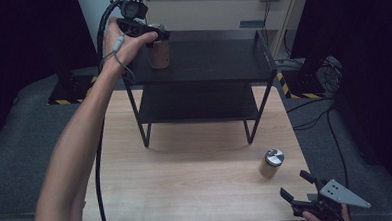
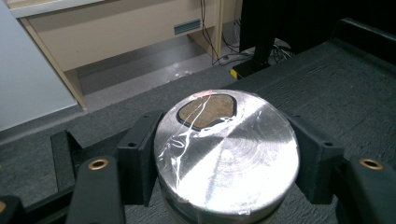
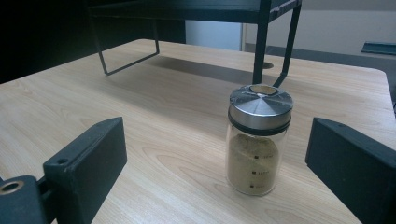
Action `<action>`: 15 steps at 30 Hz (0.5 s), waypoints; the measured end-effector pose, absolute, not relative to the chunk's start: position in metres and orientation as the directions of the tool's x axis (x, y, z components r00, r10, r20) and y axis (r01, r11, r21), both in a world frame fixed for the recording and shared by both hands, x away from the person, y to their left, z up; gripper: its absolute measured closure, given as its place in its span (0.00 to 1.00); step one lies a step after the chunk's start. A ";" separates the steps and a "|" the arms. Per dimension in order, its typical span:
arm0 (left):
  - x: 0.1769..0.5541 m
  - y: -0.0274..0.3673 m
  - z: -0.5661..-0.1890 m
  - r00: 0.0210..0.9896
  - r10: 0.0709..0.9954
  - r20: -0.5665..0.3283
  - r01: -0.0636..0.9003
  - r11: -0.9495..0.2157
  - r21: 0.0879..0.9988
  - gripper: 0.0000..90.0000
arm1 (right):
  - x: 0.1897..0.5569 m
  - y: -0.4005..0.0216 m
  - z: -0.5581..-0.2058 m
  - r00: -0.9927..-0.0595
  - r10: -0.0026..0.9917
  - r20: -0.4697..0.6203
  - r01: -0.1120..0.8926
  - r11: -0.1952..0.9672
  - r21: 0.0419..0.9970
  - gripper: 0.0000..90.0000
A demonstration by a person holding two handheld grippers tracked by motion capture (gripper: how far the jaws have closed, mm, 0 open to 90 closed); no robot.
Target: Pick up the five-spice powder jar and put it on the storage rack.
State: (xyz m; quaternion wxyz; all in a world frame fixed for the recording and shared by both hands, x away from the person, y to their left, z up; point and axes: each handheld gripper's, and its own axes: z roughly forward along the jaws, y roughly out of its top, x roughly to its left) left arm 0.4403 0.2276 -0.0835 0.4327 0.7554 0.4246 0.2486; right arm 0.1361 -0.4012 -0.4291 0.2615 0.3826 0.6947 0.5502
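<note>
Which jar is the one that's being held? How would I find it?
Find the black shelf rack at the table's far end. At the left of its top shelf, the left gripper clamps a spice jar. The other jar stands alone on the wooden table.

No readable text anywhere. Closest thing: small dark printed marks, three rows, on the glass of the spice jar (image 3: 258,142) standing on the desk (image 3: 140,140). They look like fill-level markings but are too small and blurred to read. No brands or signs legible.
</note>
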 end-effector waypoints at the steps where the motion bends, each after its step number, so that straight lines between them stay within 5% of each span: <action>1: 0.440 0.228 -0.084 0.516 0.856 0.008 0.425 -0.265 0.865 0.37 | 0.136 -0.401 -0.429 -0.571 0.819 0.058 0.244 0.102 0.965 0.06; 4: 0.438 0.228 -0.087 0.517 0.856 0.020 0.406 -0.265 0.875 0.35 | 0.136 -0.401 -0.429 -0.571 0.819 0.060 0.246 0.101 0.964 0.06; 6: 0.432 0.227 -0.089 0.494 0.869 0.013 0.389 -0.235 0.891 0.19 | 0.136 -0.401 -0.429 -0.572 0.818 0.060 0.244 0.100 0.965 0.06; 9: 0.428 0.229 -0.087 0.488 0.873 0.005 0.371 -0.213 0.904 0.09 | 0.136 -0.401 -0.429 -0.575 0.816 0.057 0.242 0.103 0.965 0.06; 15: 0.416 0.242 -0.083 0.519 0.854 -0.030 0.326 -0.166 0.931 0.05 | 0.136 -0.401 -0.429 -0.575 0.816 0.058 0.240 0.101 0.965 0.06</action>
